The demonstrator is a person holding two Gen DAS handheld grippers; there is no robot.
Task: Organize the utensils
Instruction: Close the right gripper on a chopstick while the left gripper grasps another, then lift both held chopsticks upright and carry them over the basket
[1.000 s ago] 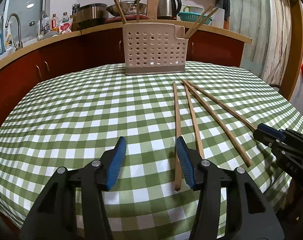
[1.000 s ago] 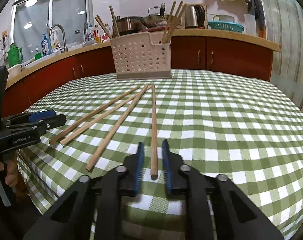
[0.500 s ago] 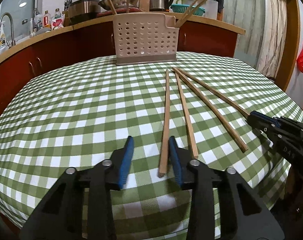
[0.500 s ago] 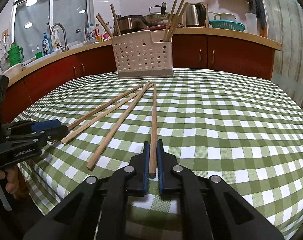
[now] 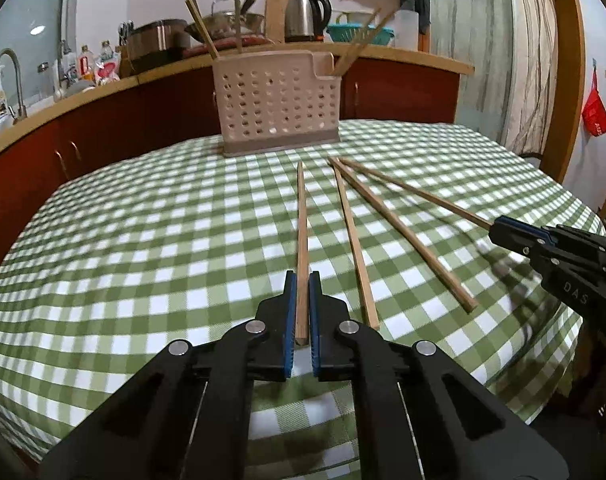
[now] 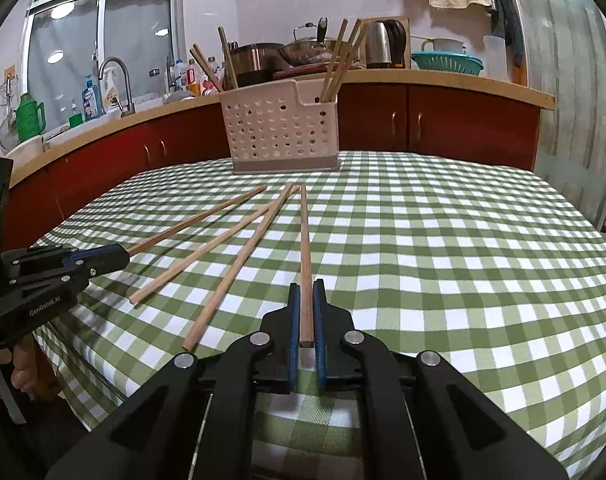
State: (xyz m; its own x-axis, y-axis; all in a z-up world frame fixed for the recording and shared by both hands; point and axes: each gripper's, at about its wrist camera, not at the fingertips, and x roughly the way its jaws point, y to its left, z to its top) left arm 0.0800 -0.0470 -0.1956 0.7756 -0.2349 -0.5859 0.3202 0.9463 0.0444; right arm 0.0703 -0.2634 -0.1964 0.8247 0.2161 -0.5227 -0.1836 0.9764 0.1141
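I have four loose chopsticks lying on the green checked tabletop (image 5: 143, 248), fanned out so their far tips come close together just in front of the holder. My left gripper (image 5: 302, 312) is pinching the near end of the leftmost chopstick (image 5: 301, 220), its blue pads pressed against both sides of the stick. My right gripper (image 6: 306, 312) is pinching the near end of the rightmost chopstick (image 6: 305, 240) in the same way. In the left wrist view the right gripper shows at the right edge, closed on that stick's end.

Between those two lie the two middle chopsticks (image 5: 353, 240), free on the cloth, apart at their near ends and almost touching at their far ends. In the right wrist view the same pair (image 6: 239, 256) lies to the left of the stick I hold there.

The holder (image 5: 277, 108) is a pale basket with round holes, standing upright at the far side of the tabletop. More chopsticks stand in it: some lean out at its left end, some at its right end.

Behind the tabletop runs a curved kitchen counter (image 6: 443, 80) with dark red cabinet doors. On it stand a steel kettle (image 5: 305, 22), a pot, a wok and a teal colander (image 6: 447, 60), and a tap (image 6: 117, 80) rises at the left by the window.
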